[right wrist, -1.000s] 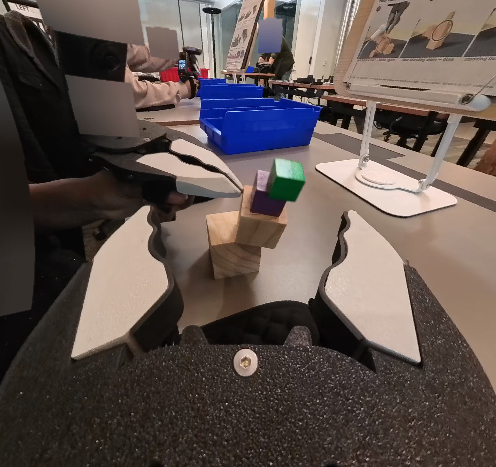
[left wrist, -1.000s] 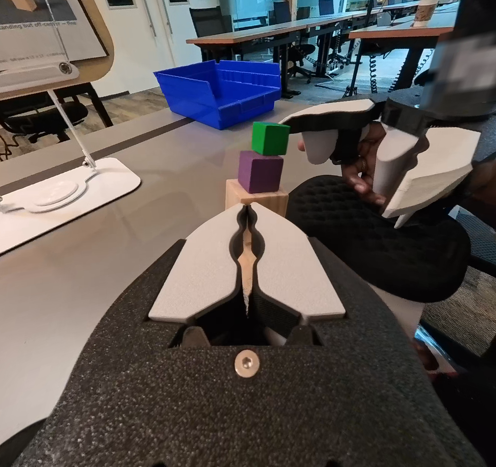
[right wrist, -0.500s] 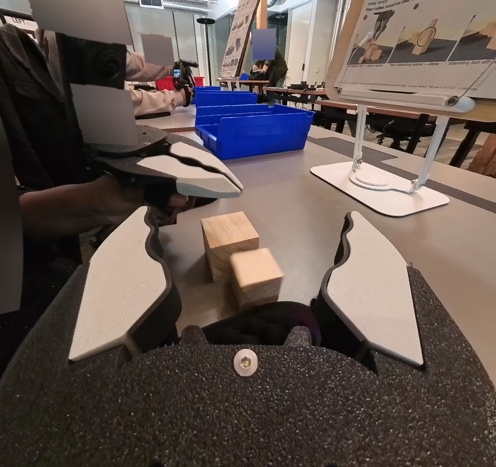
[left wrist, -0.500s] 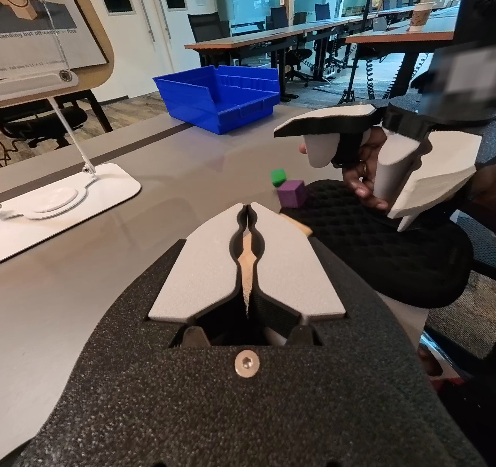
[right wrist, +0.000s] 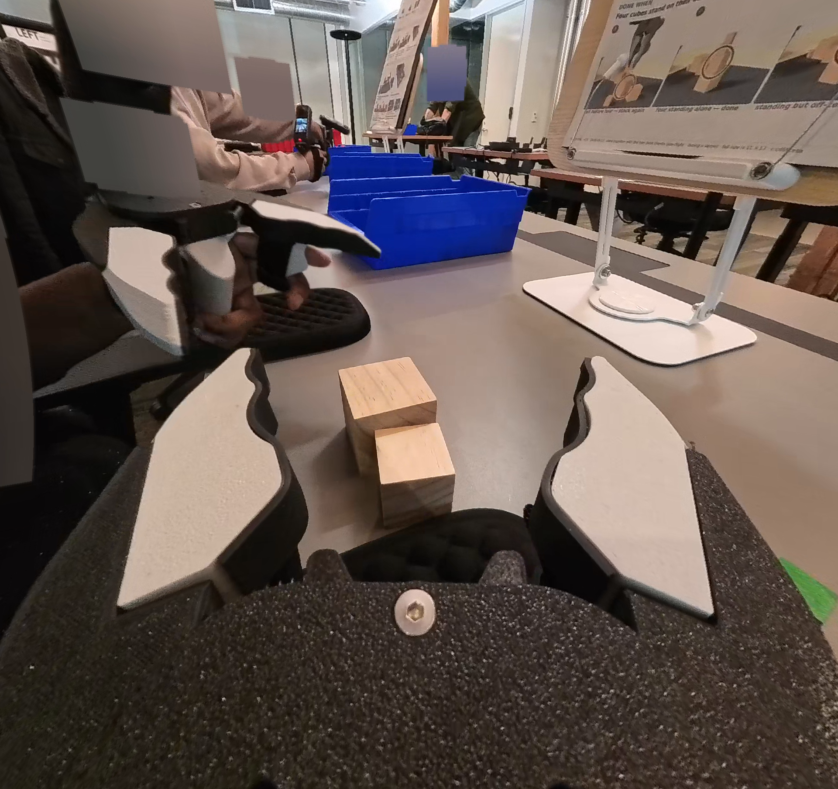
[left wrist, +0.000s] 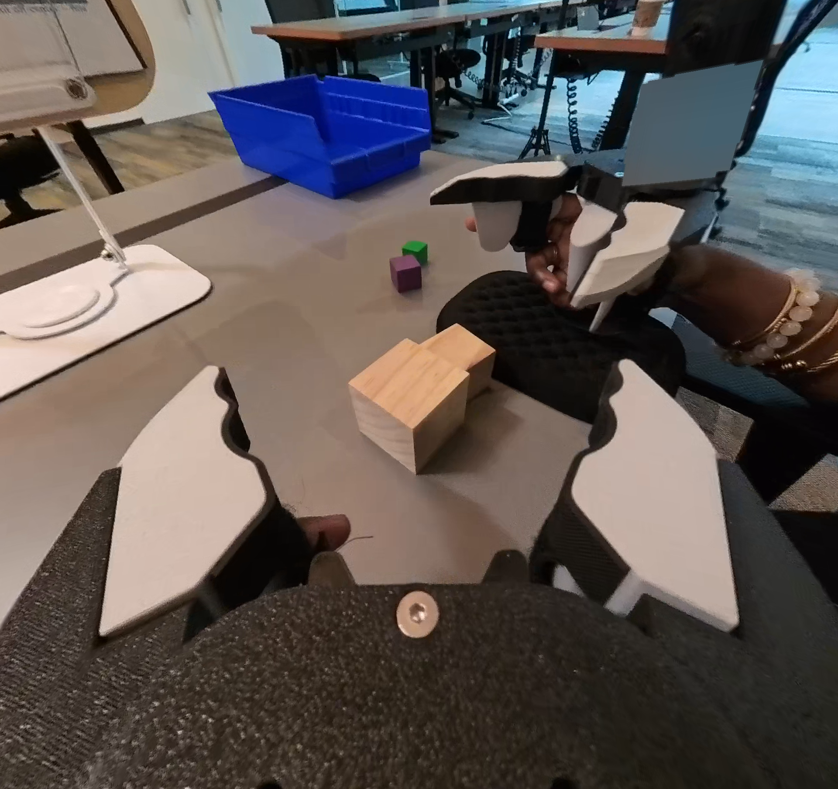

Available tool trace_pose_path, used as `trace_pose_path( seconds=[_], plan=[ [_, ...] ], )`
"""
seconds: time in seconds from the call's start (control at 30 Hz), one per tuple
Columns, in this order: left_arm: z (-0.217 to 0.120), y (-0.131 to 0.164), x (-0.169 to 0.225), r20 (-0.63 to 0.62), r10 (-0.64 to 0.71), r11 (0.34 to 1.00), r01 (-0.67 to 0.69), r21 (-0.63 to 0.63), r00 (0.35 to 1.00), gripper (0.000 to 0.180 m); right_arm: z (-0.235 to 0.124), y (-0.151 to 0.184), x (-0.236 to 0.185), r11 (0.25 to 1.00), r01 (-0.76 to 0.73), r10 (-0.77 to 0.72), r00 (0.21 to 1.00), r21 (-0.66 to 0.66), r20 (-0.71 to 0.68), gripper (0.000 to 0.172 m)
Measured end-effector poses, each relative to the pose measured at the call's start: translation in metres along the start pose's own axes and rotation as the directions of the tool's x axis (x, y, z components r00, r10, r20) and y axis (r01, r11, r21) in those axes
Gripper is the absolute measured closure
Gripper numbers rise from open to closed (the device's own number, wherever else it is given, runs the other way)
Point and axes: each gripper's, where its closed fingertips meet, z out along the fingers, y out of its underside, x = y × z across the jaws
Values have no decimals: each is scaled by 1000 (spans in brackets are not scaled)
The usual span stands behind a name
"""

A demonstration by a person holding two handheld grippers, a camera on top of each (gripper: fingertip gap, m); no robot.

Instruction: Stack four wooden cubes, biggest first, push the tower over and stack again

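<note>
My left gripper [left wrist: 421,370] is open wide and holds nothing. A large wooden cube [left wrist: 408,404] sits on the grey table [left wrist: 272,359] just ahead of its fingertips, with a smaller wooden cube [left wrist: 467,350] touching its far side. A purple cube [left wrist: 405,272] and a green cube [left wrist: 415,251] lie farther off, side by side. My right gripper [right wrist: 419,359] is open and holds nothing. The smaller wooden cube [right wrist: 415,472] and the large one [right wrist: 385,395] lie between its spread fingers, touching neither. Each gripper also shows in the other view, open: the right one [left wrist: 512,263] and the left one [right wrist: 279,300].
A blue bin [left wrist: 326,132] stands at the back of the table, also seen in the right wrist view [right wrist: 431,218]. A white stand base [left wrist: 90,295] carries a sign board [right wrist: 703,64]. A black textured pad [left wrist: 567,359] lies by the smaller wooden cube. People work at the far tables.
The four-cube stack has toppled. The green and purple cubes fell to the table and the smaller wooden cube dropped beside the large one. My left gripper was shut and has opened wide.
</note>
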Motion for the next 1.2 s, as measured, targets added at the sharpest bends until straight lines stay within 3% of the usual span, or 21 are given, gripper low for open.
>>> trace_pose_path(
  seconds=[0.13, 0.27, 0.43, 0.6, 0.77, 1.0, 1.1, 1.2],
  plan=[
    [-8, -1, 1, -33, 32, 999, -33, -27, 999, 34, 1, 1, 0, 1000, 5, -5, 1000, -7, -2, 47],
    [-6, 17, 4, -166, 125, 966, -158, -204, 978, 41, 1, 1, -1, 1000, 10, -10, 1000, -11, -2, 47],
    [1, 30, -5, -345, 289, 832, -413, -371, 893, 59, 0, 0, -1, 1000, 14, -14, 1000, -4, -1, 47],
    [19, 27, -11, -490, 387, 705, -593, -388, 781, 60, 0, 0, 0, 1000, 15, -15, 1000, -2, -10, 48],
    [31, 36, -6, -658, 296, 615, -665, -423, 693, 79, 0, 0, -1, 1000, 17, -17, 1000, -3, -10, 48],
    [43, 63, -3, -745, 201, 480, -727, -491, 636, 91, -1, -1, 0, 1000, 1, -1, 1000, 11, -6, 49],
    [45, 70, -2, -765, 162, 463, -733, -498, 623, 120, -2, -2, 1, 1000, -3, 3, 1000, 22, -6, 49],
    [44, 65, -14, -802, 220, 411, -798, -440, 556, 121, -2, -3, 1, 1000, -6, 6, 1000, 24, -6, 50]
  ],
)
